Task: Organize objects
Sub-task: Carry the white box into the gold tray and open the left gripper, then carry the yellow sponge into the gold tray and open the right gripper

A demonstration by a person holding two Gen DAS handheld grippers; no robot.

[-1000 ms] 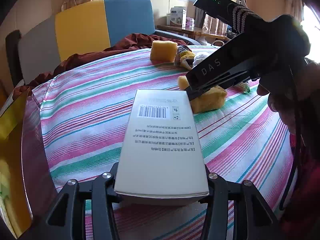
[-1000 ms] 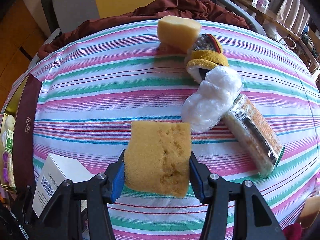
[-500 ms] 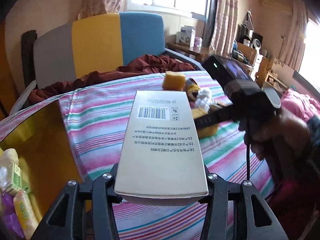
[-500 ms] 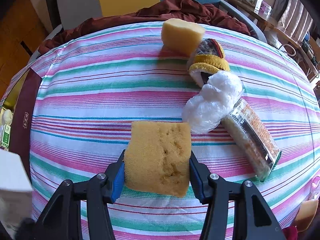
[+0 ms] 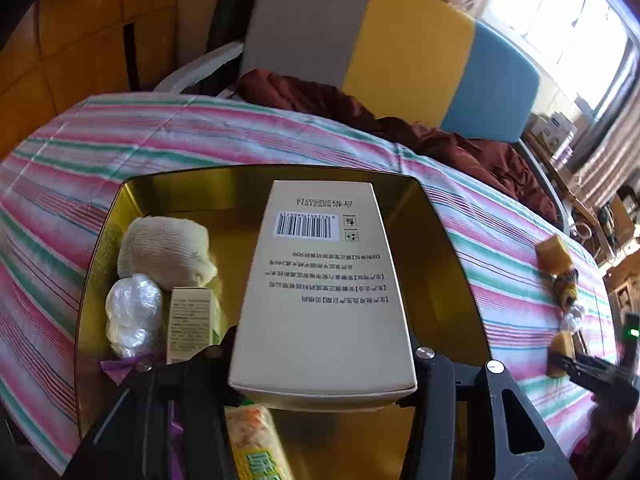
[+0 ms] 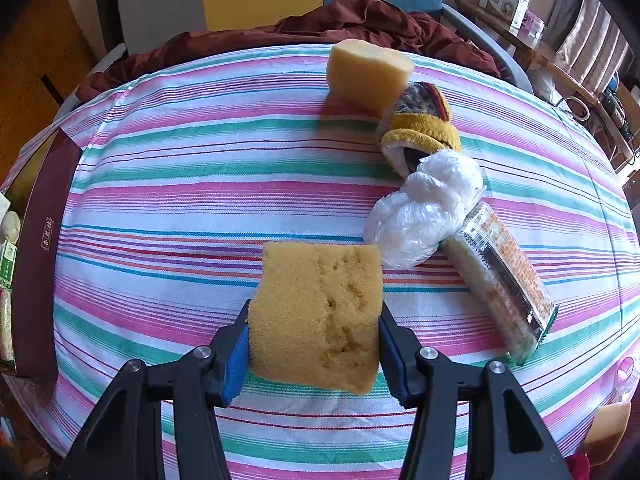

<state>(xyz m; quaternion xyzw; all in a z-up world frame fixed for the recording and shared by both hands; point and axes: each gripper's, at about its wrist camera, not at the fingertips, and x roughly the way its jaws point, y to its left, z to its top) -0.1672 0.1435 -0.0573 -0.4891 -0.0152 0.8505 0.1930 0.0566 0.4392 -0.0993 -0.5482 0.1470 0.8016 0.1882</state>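
So the left gripper [image 5: 322,364] has its jaws clamped on the sides of a pale carton [image 5: 322,280], barcode face up, and it's hanging right over the gold tray [image 5: 448,280]. Just left of the jaws, down in the tray, there's a rolled cloth [image 5: 166,250], a plastic wad [image 5: 132,316] and a small box [image 5: 188,324], with a snack pack [image 5: 256,444] underneath the jaws. I'd steer the carton to the bare gold patch right of and ahead of the jaws, lower it flat, and only let go once it's sitting on the tray floor. The gripper looks tilted down, pointing into the tray. The right gripper [image 6: 314,348] is squeezing a yellow sponge [image 6: 316,316] low over the striped bench [image 6: 180,200], roughly level, with leftover bits ahead and to the right of its jaws.
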